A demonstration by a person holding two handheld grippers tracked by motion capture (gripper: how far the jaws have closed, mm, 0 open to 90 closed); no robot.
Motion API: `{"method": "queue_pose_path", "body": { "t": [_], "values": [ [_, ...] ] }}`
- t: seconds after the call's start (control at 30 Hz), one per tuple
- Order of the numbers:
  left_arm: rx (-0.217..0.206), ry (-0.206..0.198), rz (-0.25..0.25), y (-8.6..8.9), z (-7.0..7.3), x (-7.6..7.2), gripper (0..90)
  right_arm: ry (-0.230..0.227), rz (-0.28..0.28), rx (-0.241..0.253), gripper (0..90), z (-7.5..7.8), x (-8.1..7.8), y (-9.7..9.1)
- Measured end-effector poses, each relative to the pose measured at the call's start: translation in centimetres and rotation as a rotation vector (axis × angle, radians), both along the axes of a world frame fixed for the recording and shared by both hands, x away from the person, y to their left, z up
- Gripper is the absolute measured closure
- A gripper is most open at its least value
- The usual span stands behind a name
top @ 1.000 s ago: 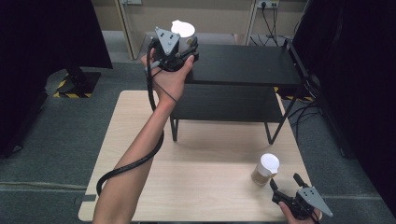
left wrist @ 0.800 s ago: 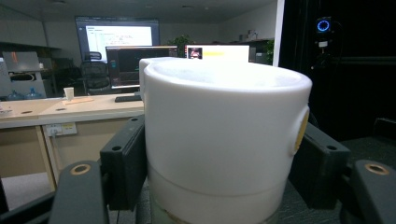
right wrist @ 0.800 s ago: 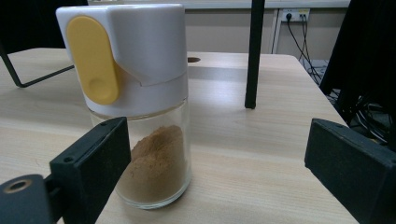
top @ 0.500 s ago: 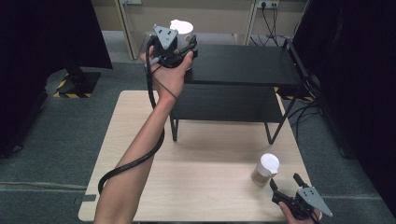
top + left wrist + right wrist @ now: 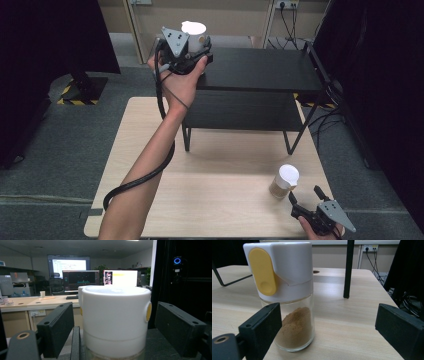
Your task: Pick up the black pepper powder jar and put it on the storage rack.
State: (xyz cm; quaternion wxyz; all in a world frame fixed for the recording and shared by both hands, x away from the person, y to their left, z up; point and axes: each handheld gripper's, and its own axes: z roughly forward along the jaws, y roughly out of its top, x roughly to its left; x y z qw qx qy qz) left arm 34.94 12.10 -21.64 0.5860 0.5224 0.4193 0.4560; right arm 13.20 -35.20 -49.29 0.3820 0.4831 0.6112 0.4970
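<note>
Now, right jar (image 5: 289,297): brown powder, between wide right gripper (image 5: 332,332) jaws.
Left jar (image 5: 115,322): contents unclear, left gripper (image 5: 113,332) jaws wide, apart from it.

The high view looks forward and down over the wooden table (image 5: 220,200) and black shelf (image 5: 260,70). The left gripper view sits close behind a white-capped jar (image 5: 115,320), upper centre overhead. The right gripper view faces a spice jar (image 5: 287,297), lower right overhead.

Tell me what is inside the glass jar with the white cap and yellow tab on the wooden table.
The clear glass jar holds brown powder, filling roughly its lower half. Its white cap with yellow tab hides anything higher up.
</note>
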Motion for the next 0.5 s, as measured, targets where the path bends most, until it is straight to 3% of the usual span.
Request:
{"method": "queue_pose_path", "body": {
  "t": [0.5],
  "values": [
    [0.024, -0.054, -0.064, 1.7, -3.3, -3.5, 15.3, -0.003, 0.0, -0.001, 7.0, 0.0, 0.0, 0.0]
  ]
}}
